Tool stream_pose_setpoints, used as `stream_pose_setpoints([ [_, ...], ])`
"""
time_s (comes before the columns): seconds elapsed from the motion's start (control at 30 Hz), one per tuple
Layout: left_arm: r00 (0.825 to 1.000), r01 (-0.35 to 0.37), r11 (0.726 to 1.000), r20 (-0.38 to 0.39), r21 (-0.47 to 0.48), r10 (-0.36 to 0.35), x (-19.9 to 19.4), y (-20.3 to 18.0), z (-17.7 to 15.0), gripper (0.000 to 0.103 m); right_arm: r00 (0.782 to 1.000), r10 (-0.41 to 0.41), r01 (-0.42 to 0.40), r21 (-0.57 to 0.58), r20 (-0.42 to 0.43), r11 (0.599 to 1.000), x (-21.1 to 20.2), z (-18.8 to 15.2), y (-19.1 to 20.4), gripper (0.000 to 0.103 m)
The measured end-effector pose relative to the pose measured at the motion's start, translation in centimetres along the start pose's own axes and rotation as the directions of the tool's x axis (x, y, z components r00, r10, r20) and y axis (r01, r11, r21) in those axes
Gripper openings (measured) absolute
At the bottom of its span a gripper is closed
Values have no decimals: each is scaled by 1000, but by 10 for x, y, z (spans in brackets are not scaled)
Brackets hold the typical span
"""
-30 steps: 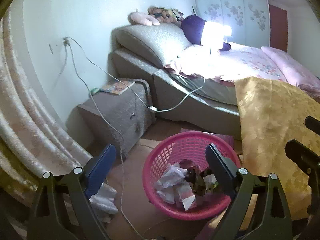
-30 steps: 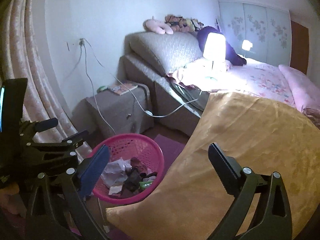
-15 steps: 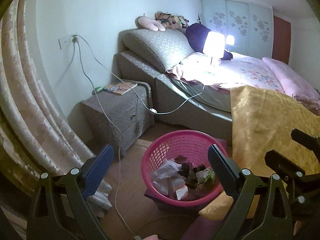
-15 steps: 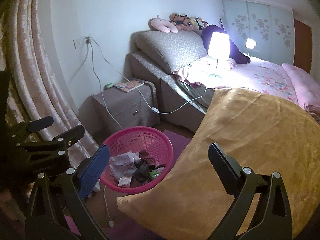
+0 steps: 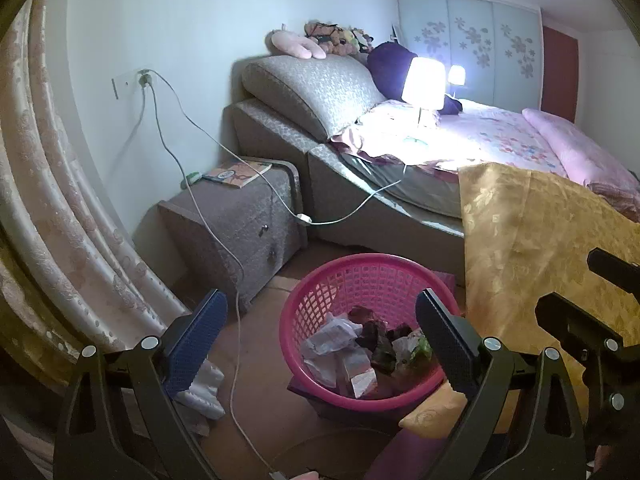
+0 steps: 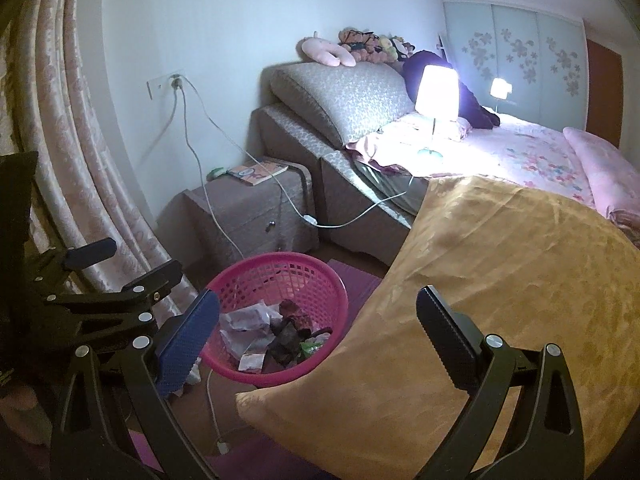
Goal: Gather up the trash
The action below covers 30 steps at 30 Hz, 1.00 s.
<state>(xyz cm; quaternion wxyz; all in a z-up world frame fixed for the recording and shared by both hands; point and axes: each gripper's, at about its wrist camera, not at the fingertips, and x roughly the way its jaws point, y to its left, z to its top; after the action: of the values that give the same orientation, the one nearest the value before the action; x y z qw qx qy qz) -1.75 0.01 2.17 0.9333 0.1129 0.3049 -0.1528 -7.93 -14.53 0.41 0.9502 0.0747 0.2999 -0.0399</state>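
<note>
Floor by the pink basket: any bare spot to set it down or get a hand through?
Bare floor lies between the nightstand and the pink basket, crossed by a white cable. The right side is crowded: the gold pillow presses against the basket. Crumpled white plastic sits near the curtain.

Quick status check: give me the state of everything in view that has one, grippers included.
left gripper: open, empty
right gripper: open, empty
pink basket: upright, partly filled with trash
bedside lamp: on
wall socket: cables plugged in
nightstand: drawers closed
magazine: closed, flat on nightstand
</note>
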Motion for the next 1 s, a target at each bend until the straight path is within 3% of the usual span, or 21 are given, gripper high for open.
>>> stream_pose_setpoints([
  [1.0, 1000, 0, 1000, -6, -3, 0, 2, -3, -3, 92, 999, 16, -15, 5, -28, 1000, 4, -1, 0, 96],
])
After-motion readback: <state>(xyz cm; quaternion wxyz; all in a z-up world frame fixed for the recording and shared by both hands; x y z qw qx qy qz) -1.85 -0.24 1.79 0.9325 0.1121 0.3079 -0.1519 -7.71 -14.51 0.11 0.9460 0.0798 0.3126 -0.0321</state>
